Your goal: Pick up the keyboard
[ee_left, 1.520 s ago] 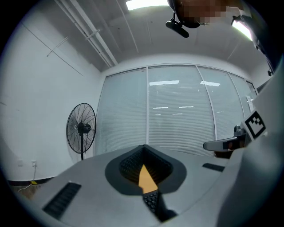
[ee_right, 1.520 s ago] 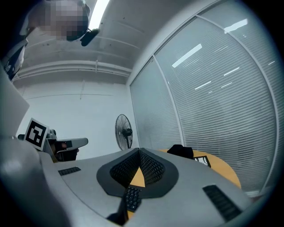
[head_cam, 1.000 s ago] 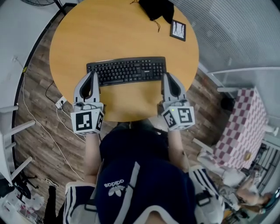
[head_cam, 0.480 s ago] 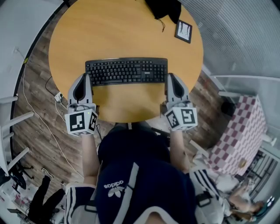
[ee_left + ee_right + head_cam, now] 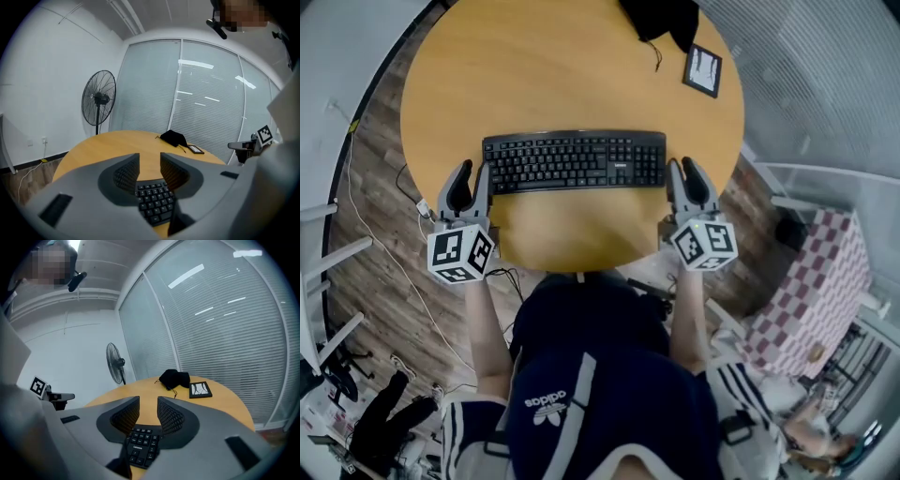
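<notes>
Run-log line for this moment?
left gripper: jaws just opened, keyboard end between, ungripped | right gripper: same | keyboard: flat on table

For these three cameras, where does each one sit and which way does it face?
Head view: on the person's head, facing steeply down at the keyboard on the table; shows left gripper, right gripper, forearms, lap.
Left gripper view: on that gripper, facing along its fingers toward the fan.
Right gripper view: likewise, toward the framed picture.
Shared: both gripper views show keyboard between fingers just opening.
</notes>
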Tool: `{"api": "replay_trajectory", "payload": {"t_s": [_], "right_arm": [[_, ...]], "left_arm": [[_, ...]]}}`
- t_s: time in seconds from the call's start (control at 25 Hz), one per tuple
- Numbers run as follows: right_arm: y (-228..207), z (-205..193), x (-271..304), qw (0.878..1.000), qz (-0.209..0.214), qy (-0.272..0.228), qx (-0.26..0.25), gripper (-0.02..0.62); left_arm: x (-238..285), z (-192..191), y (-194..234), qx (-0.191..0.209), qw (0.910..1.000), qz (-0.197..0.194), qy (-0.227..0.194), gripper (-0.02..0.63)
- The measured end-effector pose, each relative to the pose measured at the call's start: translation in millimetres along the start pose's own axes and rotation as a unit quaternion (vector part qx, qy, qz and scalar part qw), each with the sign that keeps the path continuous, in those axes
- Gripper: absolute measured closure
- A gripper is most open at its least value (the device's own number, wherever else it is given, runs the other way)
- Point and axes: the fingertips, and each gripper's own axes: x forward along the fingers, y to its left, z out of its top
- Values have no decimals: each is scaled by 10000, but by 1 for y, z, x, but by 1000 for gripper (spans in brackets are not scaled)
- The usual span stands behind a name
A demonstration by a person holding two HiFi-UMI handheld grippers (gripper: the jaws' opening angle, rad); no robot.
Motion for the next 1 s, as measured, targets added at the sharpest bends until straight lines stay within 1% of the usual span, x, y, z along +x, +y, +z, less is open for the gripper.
{"api": "replay_trajectory", "payload": {"t_s": [0.24, 0.56, 0.8, 1.0], "right_arm": [[-22, -37, 38, 9983, 0, 558, 146, 469], [-42, -74, 74, 9936, -37, 1116, 178, 441], [-51, -92, 86, 9898, -58, 1396, 276, 423], [-56, -103, 91, 9867, -133, 1548, 480, 411]], "left_arm": [[45, -36, 23, -412, 9973, -156, 586, 440], [77, -78, 45, -635, 9909, 103, 1181, 413], [84, -95, 56, -768, 9863, 182, 1450, 408], [86, -103, 60, -1011, 9823, 220, 1561, 408]]}}
